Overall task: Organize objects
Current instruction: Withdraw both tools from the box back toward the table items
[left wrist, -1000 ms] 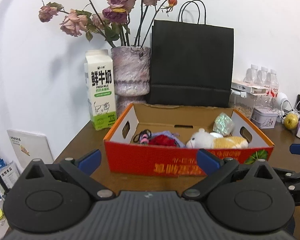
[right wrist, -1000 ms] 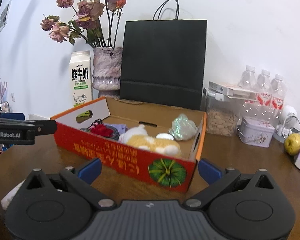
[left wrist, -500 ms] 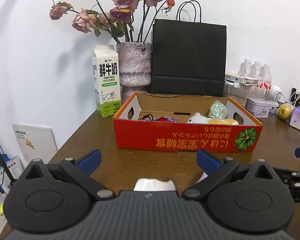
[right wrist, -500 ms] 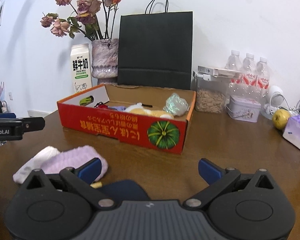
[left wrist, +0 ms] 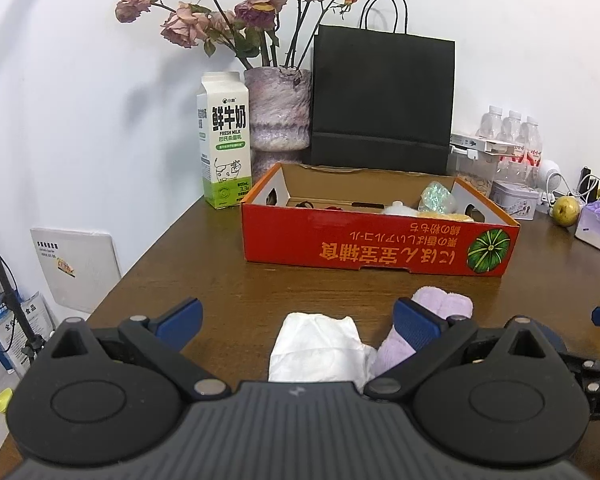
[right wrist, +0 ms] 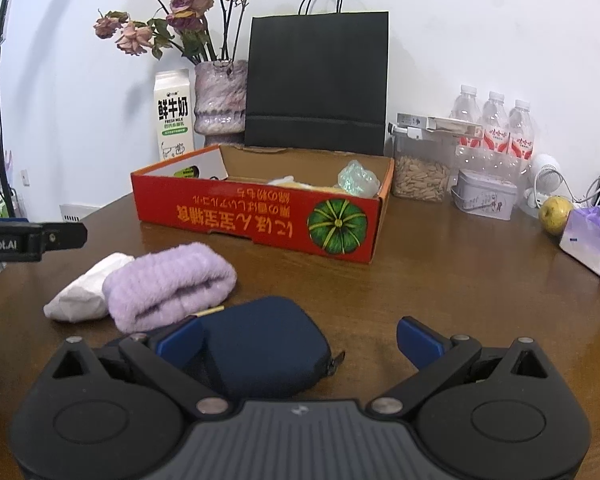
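Beside pouch (right wrist: 260,344), towel roll (right wrist: 168,284) roughly crosswise.

The front wall of the red box (left wrist: 380,240) hides most of what lies inside; only tops of a pale soft toy (left wrist: 398,209) and a shiny wrapper (left wrist: 436,196) show. The left gripper's body covers the near end of the white cloth (left wrist: 316,346). The navy pouch (right wrist: 260,344) is partly hidden behind a right gripper finger (right wrist: 180,338).

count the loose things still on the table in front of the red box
3: a white cloth at the left, a purple towel touching its right side, and a dark blue pouch nearest the right gripper. Something more may be hidden below the grippers.
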